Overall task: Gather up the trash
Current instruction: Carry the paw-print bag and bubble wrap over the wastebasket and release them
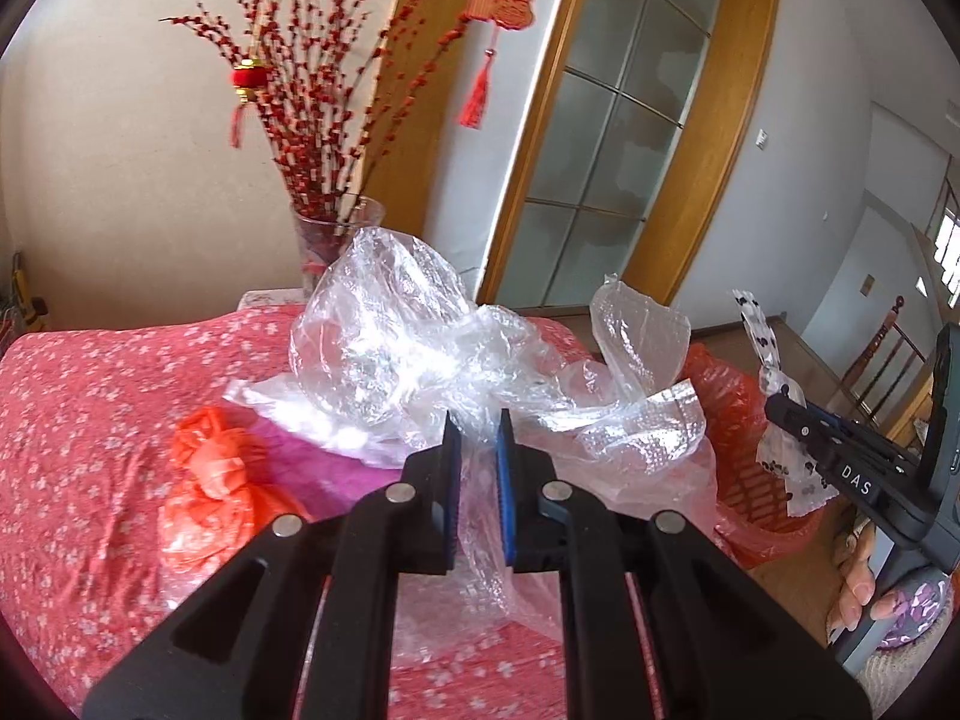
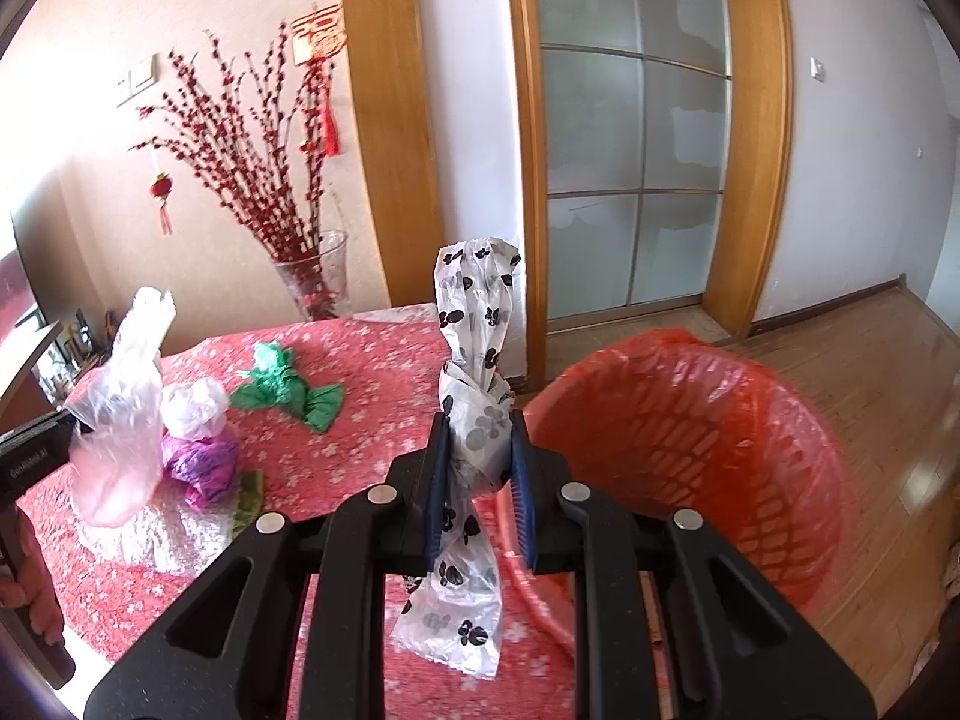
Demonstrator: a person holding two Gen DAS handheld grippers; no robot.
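Note:
My left gripper [image 1: 478,420] is shut on a crumpled clear plastic bag [image 1: 384,330] and holds it above the red floral table; the bag also shows at the left of the right wrist view [image 2: 117,414]. My right gripper [image 2: 478,426] is shut on a knotted white bag with black paw prints [image 2: 474,324], held at the table's right edge beside the red trash basket [image 2: 690,420]. The basket is lined with red plastic and stands just right of the gripper. From the left wrist view, the right gripper [image 1: 774,405] and paw-print bag [image 1: 759,342] are over the basket [image 1: 750,480].
On the red floral tablecloth [image 2: 372,438] lie a knotted orange bag [image 1: 210,468], a green bag [image 2: 288,390], a purple bag [image 2: 201,462], a white bag [image 2: 195,405] and bubble wrap [image 2: 150,534]. A glass vase of red branches [image 2: 312,282] stands at the back. A wooden floor [image 2: 870,390] lies right.

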